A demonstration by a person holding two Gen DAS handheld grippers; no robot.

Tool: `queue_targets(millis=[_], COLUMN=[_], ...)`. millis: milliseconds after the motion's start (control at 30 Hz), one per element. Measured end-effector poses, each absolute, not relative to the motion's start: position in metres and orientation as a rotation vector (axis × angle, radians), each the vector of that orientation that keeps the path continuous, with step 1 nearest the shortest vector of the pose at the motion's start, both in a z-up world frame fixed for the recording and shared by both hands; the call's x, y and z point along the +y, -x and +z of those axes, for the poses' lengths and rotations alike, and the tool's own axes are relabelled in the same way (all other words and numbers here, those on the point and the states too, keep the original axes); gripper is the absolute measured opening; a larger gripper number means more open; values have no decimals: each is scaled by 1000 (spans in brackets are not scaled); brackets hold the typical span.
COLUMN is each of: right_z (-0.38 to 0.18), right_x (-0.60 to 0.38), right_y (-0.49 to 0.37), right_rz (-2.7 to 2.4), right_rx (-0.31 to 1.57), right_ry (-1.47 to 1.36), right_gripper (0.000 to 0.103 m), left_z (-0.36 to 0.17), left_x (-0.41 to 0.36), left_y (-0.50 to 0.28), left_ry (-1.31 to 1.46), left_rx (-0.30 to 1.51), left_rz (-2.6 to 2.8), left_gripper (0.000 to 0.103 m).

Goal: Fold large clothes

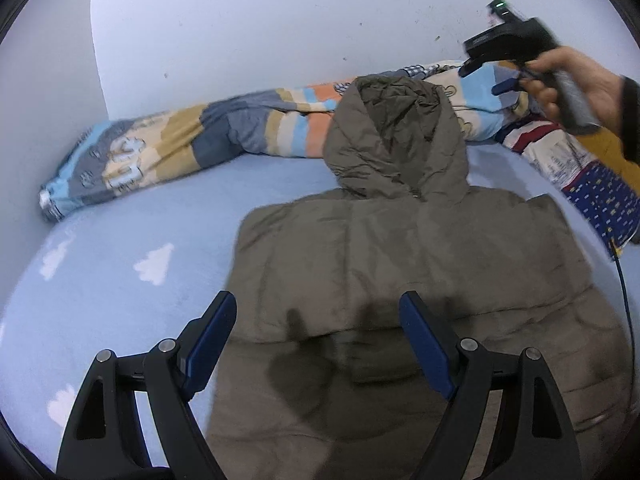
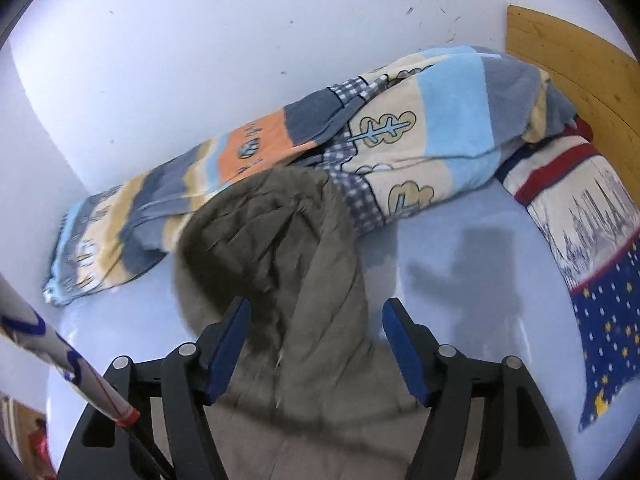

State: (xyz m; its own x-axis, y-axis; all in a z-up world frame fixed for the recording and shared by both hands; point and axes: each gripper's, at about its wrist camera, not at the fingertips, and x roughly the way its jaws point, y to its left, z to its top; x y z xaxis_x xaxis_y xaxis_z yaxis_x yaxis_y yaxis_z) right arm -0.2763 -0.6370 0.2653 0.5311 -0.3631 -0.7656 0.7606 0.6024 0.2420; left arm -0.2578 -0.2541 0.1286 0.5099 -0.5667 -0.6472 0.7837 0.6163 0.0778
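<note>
While the olive-brown hooded puffer jacket (image 1: 400, 264) lies flat on the pale blue bedsheet (image 1: 120, 240), its hood (image 2: 280, 232) points toward the wall and reaches the rolled-up quilt. Its sleeves are folded in over the body, so the outline is roughly a rectangle with the hood on top. A small metal zipper pull shows at the base of the hood.

Above the lower part of the jacket hangs the left gripper (image 1: 318, 336), its blue-padded jaws spread wide with nothing between them, clear of the fabric. Over the hood is the right gripper (image 2: 316, 340), likewise released: its jaws stand apart on either side of the hood and press on nothing. From the left wrist view, the person's right hand (image 1: 576, 88) is seen raised near the wall, holding that gripper's handle.

Behind the hood, along the white wall (image 1: 260, 20), stretches the striped patchwork quilt (image 1: 180, 144). To the right lies a pillow (image 2: 592, 248) printed with city towers above a dark blue starred band, and past it a wooden headboard (image 2: 568, 64). White cloud shapes dot the sheet.
</note>
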Motion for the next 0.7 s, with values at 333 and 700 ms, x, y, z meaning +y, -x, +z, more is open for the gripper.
queue_targets(millis=[333, 700], right_z=[201, 213], right_x=[-718, -666], right_y=[205, 220], right_rz=[-806, -781], right_rx=[694, 659], right_ry=[-606, -457], right_gripper=[73, 8], left_z=[119, 130], left_x=[-248, -245], left_y=[244, 249], left_ry=[-369, -321], left_rx=[674, 687], left_rz=[-866, -869], left_gripper=[83, 83])
